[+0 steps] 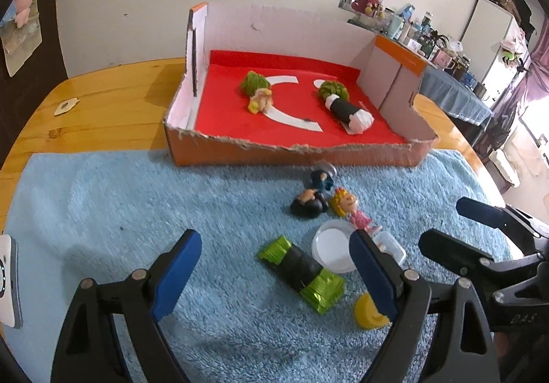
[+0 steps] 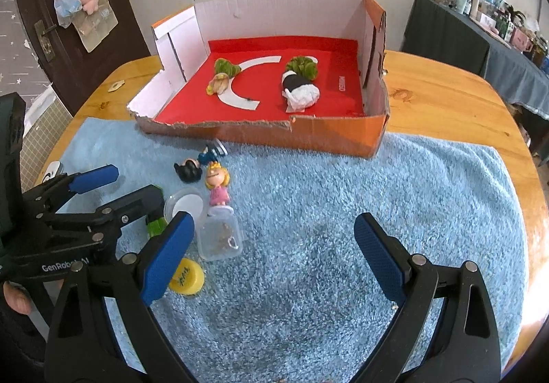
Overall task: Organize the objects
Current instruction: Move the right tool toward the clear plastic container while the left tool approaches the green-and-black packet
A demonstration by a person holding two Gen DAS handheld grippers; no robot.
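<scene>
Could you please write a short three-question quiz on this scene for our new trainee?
1. True or false: the left gripper is shut on the green-and-black roll.
2. How many items already lie on the red floor of the cardboard box? A) none B) two C) four
3. Fill in: the yellow cap rests on the blue ____.

Key
1. False. Its jaws stand open, and the roll lies on the blue towel ahead of them.
2. B. A small figure with a green end and a black-and-white roll.
3. Towel.
</scene>
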